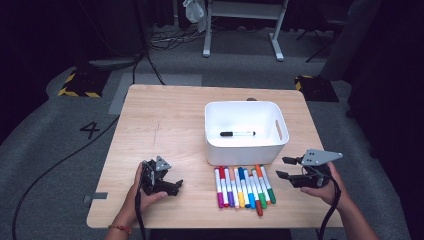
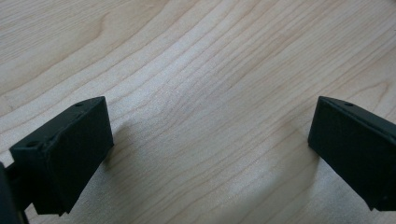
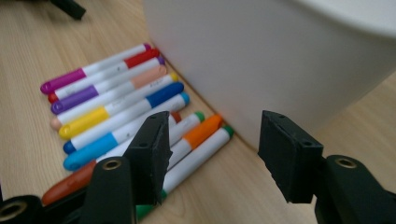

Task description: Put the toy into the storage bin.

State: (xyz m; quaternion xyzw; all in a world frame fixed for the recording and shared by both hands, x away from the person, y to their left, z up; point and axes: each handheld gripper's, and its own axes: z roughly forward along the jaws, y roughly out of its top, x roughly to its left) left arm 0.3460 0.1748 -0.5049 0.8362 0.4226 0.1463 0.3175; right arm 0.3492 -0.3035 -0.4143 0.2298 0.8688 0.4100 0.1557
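Markers [image 1: 243, 186] lie against white bin [image 1: 216, 145], black marker [image 1: 237, 133] inside.

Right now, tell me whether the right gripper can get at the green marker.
Probably yes: the right gripper is open beside the green marker, the row's nearest, with bare table between.

A bit of grey tape [image 1: 99, 196] sits just left of my left gripper [image 1: 172, 186]. Farther left and ahead, a black 4 [image 1: 89, 129] is on the floor. Far ahead of my right gripper [image 1: 285, 167] stand white legs [image 1: 276, 40], with black cables [image 1: 170, 40] to their left.
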